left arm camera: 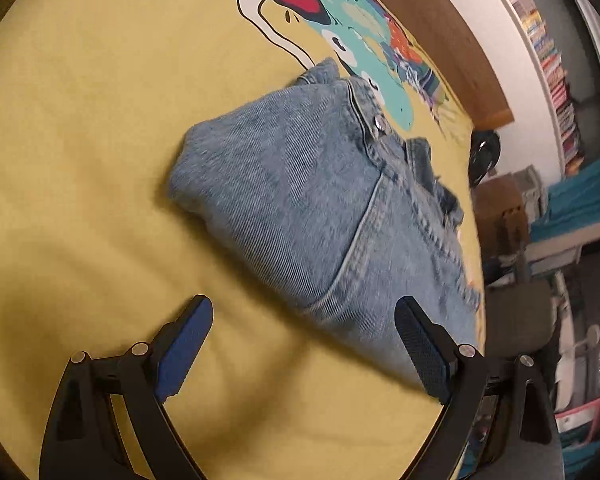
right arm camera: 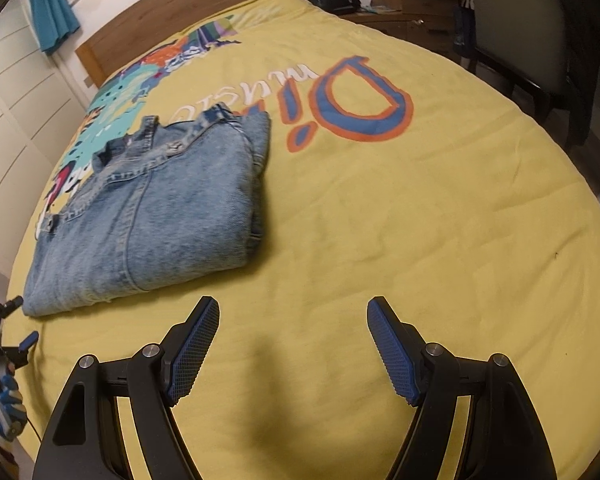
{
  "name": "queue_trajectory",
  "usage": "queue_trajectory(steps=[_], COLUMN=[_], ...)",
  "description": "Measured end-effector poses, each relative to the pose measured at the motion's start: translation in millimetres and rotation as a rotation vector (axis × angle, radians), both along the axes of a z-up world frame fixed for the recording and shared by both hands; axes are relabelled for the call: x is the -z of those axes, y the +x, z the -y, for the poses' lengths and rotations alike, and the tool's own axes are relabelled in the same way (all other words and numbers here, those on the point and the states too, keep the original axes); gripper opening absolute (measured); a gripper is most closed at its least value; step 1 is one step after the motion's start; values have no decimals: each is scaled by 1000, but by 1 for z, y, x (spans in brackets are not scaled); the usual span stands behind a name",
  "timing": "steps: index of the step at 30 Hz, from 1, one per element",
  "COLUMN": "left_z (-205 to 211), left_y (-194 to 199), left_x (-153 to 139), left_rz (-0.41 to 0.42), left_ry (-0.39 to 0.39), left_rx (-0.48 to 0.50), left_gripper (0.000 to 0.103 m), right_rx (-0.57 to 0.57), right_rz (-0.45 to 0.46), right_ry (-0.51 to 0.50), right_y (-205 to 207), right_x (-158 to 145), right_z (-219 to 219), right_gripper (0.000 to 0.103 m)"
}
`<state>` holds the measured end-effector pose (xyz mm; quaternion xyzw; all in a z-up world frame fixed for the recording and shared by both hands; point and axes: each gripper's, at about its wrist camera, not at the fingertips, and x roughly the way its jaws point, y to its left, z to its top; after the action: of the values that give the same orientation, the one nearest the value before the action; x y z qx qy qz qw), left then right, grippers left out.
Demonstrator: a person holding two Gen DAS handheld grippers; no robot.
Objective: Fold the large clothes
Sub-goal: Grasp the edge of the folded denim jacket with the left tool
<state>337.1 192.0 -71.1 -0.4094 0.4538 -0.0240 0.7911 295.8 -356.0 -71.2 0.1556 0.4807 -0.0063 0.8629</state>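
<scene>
The folded jeans (right arm camera: 152, 208) lie on the yellow bed cover (right arm camera: 380, 220), near its left edge by the headboard (right arm camera: 188, 12). The left gripper (left arm camera: 304, 312) and right gripper (right arm camera: 293, 310) both gape wide and hold nothing.

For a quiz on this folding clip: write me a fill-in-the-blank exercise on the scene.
1. The folded jeans lie on a ____ bedspread.
2. The jeans are made of blue ____.
3. The right gripper's jaws hold ____.
4. A black ____ sits by the headboard.

Missing words: yellow; denim; nothing; backpack
</scene>
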Motion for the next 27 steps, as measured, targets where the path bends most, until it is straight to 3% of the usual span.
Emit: queue_trajectory(steps=[13, 21, 22, 27], left_z=[-23, -24, -24, -28], left_y=[43, 68, 70, 68], left_x=[10, 10, 10, 12], left_rz=[66, 81, 78, 37], left_ry=[-130, -168, -164, -144], left_rx=[-140, -153, -150, -148], left_gripper=[89, 87, 86, 56], right_rx=[29, 54, 54, 54], right_rz=[-33, -50, -51, -50], right_ry=[-26, -11, -10, -6], right_y=[13, 10, 10, 9], right_x=[17, 27, 28, 31], right_z=[22, 36, 36, 36], right_gripper=[78, 78, 78, 78])
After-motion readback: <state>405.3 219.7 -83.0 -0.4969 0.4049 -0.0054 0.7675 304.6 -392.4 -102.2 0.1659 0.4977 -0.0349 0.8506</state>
